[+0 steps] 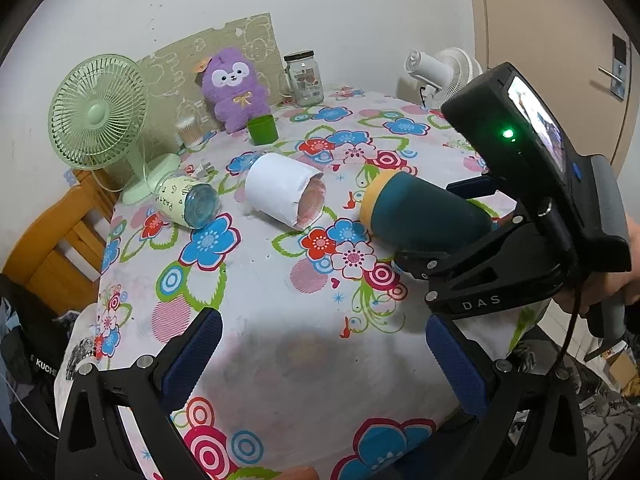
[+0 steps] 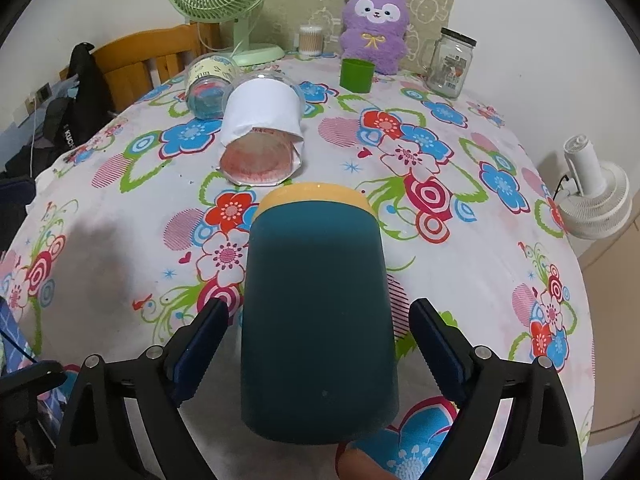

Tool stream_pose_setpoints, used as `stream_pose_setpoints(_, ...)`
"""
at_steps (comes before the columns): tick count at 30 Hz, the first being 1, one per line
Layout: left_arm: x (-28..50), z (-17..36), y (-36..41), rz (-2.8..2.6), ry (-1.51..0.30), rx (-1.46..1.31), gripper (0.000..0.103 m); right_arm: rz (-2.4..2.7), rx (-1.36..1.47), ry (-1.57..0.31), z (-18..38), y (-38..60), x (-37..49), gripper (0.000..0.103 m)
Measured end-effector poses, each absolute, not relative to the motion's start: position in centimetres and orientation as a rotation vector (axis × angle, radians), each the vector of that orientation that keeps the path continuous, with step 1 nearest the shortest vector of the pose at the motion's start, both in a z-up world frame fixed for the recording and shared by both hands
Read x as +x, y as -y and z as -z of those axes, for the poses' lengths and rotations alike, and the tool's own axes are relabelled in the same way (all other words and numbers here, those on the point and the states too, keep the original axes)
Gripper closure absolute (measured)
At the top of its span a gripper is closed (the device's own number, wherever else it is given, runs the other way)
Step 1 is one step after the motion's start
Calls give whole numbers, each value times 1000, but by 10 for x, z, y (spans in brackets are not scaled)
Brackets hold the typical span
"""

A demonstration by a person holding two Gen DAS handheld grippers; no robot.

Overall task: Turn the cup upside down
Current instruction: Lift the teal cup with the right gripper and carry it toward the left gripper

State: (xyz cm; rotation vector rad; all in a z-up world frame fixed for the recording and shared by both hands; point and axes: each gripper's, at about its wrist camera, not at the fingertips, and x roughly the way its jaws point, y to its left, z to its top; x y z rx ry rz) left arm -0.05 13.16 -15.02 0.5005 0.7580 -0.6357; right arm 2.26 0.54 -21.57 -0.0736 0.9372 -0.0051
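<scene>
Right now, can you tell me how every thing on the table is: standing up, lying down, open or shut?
teal cup: on its side, between the right gripper's open fingers, not clamped.
left gripper: open, holding nothing.
white paper-wrapped cup: on its side.
labelled glass jar: on its side.
green cup: upright, mouth up.
clear lidded jar: upright, lid on.
green fan: standing; running or not, cannot tell.

cup: dark teal, yellow band at one end
bench cloth: white with red, blue, pink flowers, green leaves
small tumbler: green
plush toy: purple
desk fan: pale green
</scene>
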Motion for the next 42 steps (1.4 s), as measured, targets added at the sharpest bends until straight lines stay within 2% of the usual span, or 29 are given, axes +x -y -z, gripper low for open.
stream_pose_setpoints(9,-7,132,-130,635,-729,467,0,-45,-4,-904,189,3,14,10)
stream_pose_setpoints(25,-18,76,-103,606,-613,333,0,27,16,-650,78,44,-30,10)
stream_pose_setpoints(33,-22,84,-79,572,-636,184,0,93,-16,-552,53,61,-59,6)
stream_pose_setpoints(42,-20,122,-37,528,-702,156,0,151,97,-590,77,113,-77,6)
